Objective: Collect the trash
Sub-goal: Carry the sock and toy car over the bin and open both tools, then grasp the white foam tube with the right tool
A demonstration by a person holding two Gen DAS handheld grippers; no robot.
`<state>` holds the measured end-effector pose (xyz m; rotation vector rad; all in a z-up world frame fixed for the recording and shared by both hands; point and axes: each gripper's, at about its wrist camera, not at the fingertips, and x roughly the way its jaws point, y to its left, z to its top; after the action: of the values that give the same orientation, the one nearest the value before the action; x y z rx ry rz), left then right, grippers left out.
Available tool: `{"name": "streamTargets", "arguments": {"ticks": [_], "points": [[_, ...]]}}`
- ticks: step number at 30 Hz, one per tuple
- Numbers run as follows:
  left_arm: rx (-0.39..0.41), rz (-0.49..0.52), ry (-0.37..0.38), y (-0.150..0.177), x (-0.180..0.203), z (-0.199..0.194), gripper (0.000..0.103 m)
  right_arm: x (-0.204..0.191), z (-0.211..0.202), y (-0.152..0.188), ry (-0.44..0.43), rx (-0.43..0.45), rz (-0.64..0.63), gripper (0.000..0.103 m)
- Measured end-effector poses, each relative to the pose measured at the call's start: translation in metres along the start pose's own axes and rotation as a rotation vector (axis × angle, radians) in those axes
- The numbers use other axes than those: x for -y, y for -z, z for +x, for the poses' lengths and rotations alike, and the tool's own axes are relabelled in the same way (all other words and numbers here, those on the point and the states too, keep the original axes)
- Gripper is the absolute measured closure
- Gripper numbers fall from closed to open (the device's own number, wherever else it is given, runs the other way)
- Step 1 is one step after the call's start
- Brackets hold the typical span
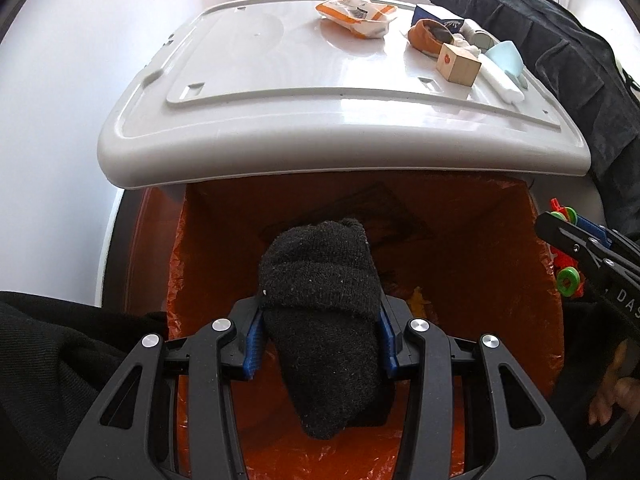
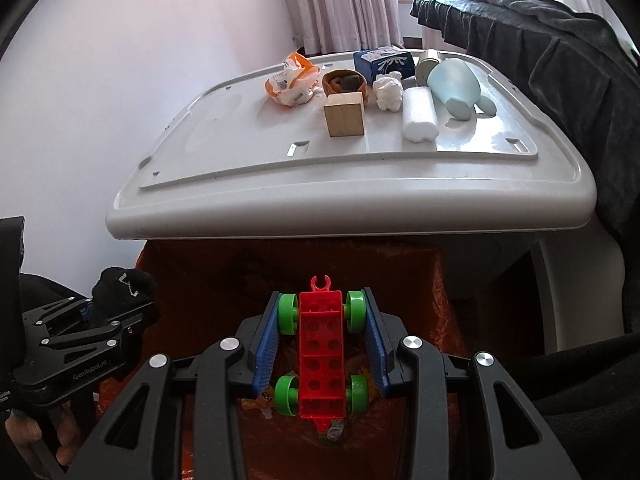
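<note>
While hovering over orange-lined bin: left gripper grasping black sock, right gripper grasping toy car. Next, release both.

We see the right tongs clamped on a red toy car above the orange-lined bin; beyond the bin, the table carries a wooden block.
</note>
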<state>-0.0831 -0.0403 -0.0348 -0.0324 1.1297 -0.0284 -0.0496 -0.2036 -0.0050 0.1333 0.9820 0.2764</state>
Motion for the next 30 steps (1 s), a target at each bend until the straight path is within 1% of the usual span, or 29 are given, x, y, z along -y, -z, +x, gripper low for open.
{"name": "streamTargets", "arguments": {"ticks": [4, 5, 6, 7, 8, 9, 13, 17, 22, 27, 30], "points": [[-0.002, -0.007, -0.006, 0.0, -0.002, 0.001, 0.059, -0.001, 0.002, 0.0, 0.007, -0.004, -0.011, 0.065], [0.0, -0.014, -0.009, 0.0, -0.003, 0.001, 0.056, -0.001, 0.002, 0.0, 0.012, -0.004, -0.01, 0.064], [0.0, -0.019, -0.023, -0.001, -0.004, 0.002, 0.048, 0.0, 0.003, 0.0, 0.022, -0.008, -0.007, 0.058], [-0.019, -0.027, -0.065, -0.001, -0.005, 0.005, 0.042, 0.001, 0.004, -0.001, 0.037, -0.015, -0.001, 0.028], [-0.039, -0.038, -0.096, -0.001, -0.007, 0.008, 0.027, 0.002, 0.003, -0.001, 0.065, -0.006, 0.001, 0.014], [-0.044, -0.047, -0.105, -0.001, -0.009, 0.01, 0.026, 0.002, 0.001, -0.001, 0.074, 0.005, 0.002, 0.009], [-0.066, -0.074, -0.098, -0.001, -0.015, 0.015, 0.026, 0.012, -0.005, -0.003, 0.069, 0.022, 0.046, 0.01], [-0.058, -0.082, -0.086, -0.002, -0.015, 0.013, 0.026, 0.021, -0.012, -0.007, 0.056, 0.044, 0.092, 0.01], [-0.067, -0.093, -0.071, -0.008, -0.016, 0.012, 0.025, 0.024, -0.024, -0.019, 0.047, 0.079, 0.093, 0.01], [-0.01, -0.078, -0.071, -0.023, -0.015, -0.006, 0.025, 0.036, -0.039, -0.049, 0.071, 0.127, 0.062, 0.01], [0.029, -0.053, -0.065, -0.038, -0.013, -0.018, 0.025, 0.05, -0.039, -0.07, 0.081, 0.125, 0.064, 0.01]]}}
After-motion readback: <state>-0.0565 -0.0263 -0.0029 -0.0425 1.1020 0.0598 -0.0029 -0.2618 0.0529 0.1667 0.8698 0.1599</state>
